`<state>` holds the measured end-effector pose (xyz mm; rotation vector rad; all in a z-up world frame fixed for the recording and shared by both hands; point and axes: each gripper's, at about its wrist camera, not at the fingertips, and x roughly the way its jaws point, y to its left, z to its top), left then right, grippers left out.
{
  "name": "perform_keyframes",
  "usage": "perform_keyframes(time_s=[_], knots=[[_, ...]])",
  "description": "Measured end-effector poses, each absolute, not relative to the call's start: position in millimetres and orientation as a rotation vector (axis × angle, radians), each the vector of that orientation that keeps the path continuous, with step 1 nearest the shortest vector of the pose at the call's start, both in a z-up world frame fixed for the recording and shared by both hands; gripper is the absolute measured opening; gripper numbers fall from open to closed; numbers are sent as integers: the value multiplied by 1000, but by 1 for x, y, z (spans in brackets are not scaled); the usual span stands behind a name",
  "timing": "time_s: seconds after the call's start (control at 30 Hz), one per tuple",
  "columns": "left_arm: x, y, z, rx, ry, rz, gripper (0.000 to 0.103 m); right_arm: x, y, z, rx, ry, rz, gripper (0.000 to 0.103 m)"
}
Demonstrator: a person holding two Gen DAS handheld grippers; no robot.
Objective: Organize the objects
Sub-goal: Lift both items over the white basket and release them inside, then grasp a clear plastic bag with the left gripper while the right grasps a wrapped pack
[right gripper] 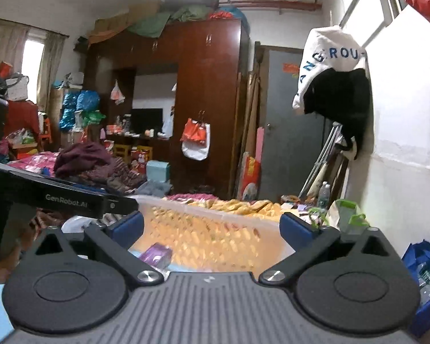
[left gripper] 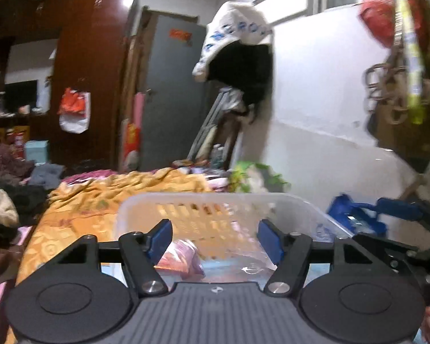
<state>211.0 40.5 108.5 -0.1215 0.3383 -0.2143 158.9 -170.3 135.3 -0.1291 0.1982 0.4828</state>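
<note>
Our two grippers are alike: the left gripper [left gripper: 215,239] and the right gripper [right gripper: 211,226] each have blue pads on black link arms with silver pivot screws. Behind sit round black discs and a ribbed grey body. White "GenRobot.AI" lettering marks one black bar.

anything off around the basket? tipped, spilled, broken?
Nothing stands out. The clear plastic basket sits upright on the yellow bedspread, rim intact, with a pink packet and a purple packet inside and nothing spilled beside it. Both grippers are open and empty.
</note>
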Motion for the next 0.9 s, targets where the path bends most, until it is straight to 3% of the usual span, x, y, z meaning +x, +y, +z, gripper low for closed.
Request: perform_keyframes(time_s=[0.1,0.4,0.9], knots=[[166,41,96,-96,299,-228,79,126,-191,119,-110,199,508,103],[68,28,15,-90,314,-280,79,55,-243,43,-40,242,503,103],[53,-27,-24,27,357,-326,79,54,-233,13,-107,286,486,101]])
